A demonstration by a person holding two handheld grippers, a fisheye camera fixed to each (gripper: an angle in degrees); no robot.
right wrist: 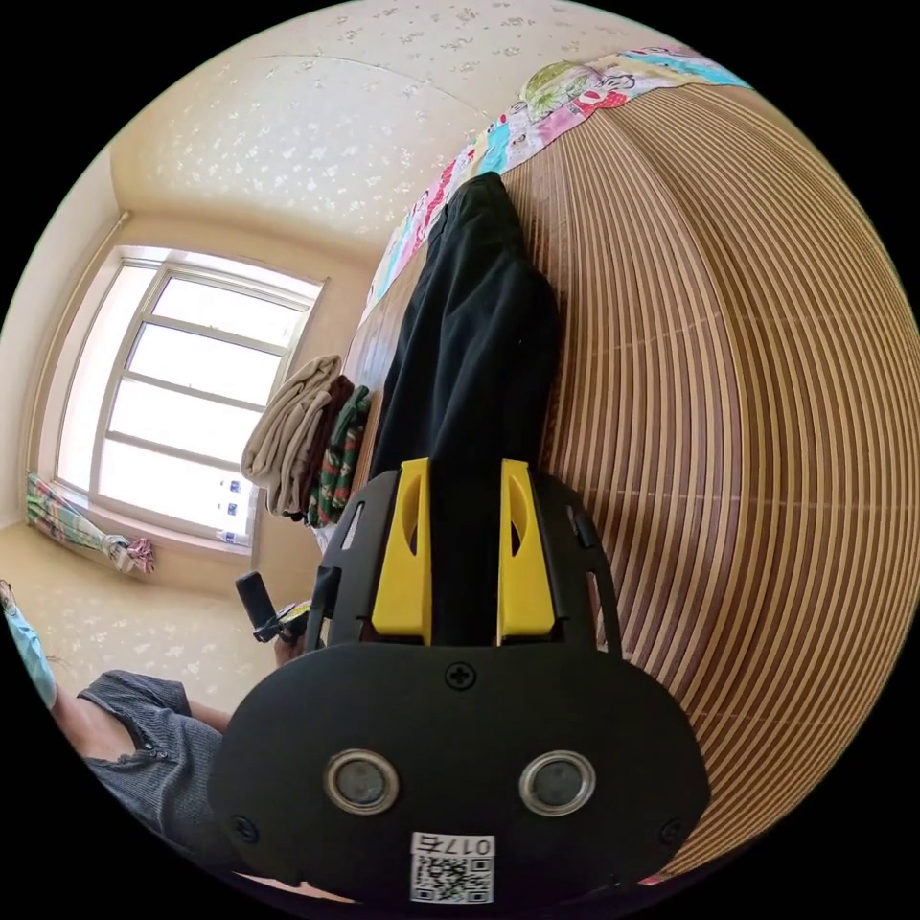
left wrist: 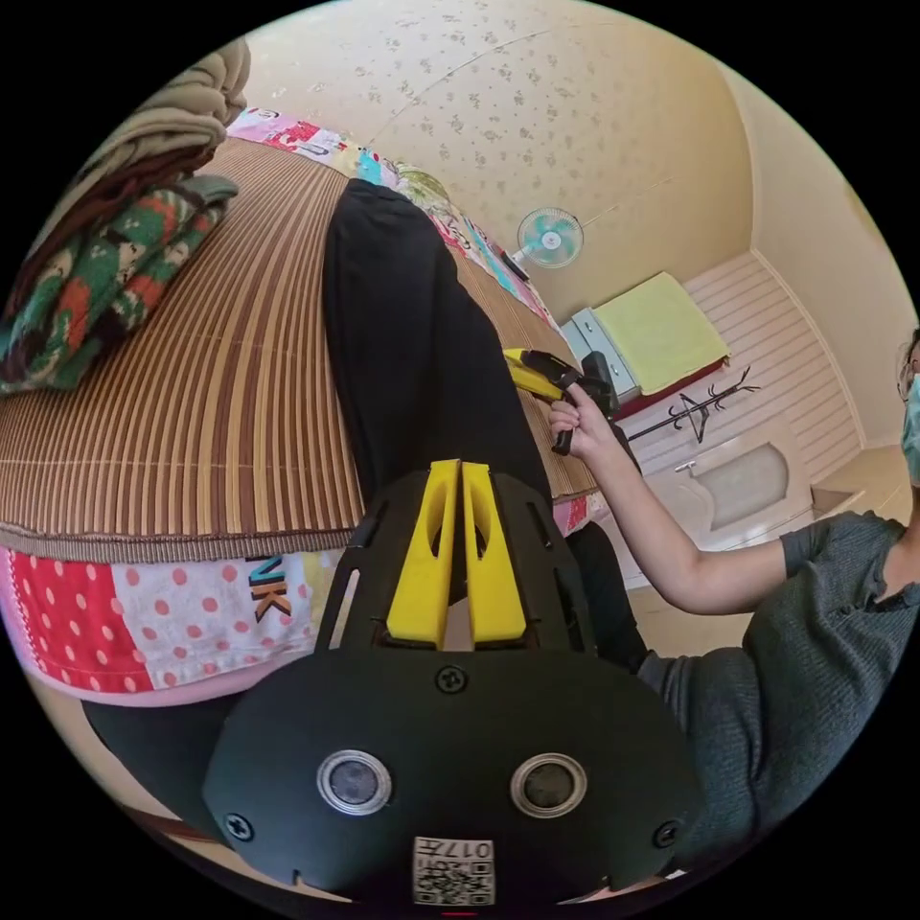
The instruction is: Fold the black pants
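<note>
The black pants point(left wrist: 412, 345) lie stretched in a long strip on a striped bamboo mat point(left wrist: 211, 383) over the bed. In the left gripper view my left gripper point(left wrist: 460, 471) has its yellow jaws pressed together on the near end of the pants, at the bed's edge. A hand holds my right gripper point(left wrist: 537, 372) at the pants' right edge. In the right gripper view the pants point(right wrist: 479, 326) run away from my right gripper point(right wrist: 465, 470), whose jaws stand apart with black cloth between them. The left gripper point(right wrist: 278, 613) shows low on the left, in a hand.
Folded clothes point(left wrist: 125, 240) are stacked on the mat's far left corner, also seen as a pile point(right wrist: 307, 441) near the window point(right wrist: 192, 383). A dotted quilt point(left wrist: 144, 613) hangs over the bed's edge. A fan point(left wrist: 549, 237), a yellow-topped cabinet point(left wrist: 656, 331) and the person point(left wrist: 767, 652) stand to the right.
</note>
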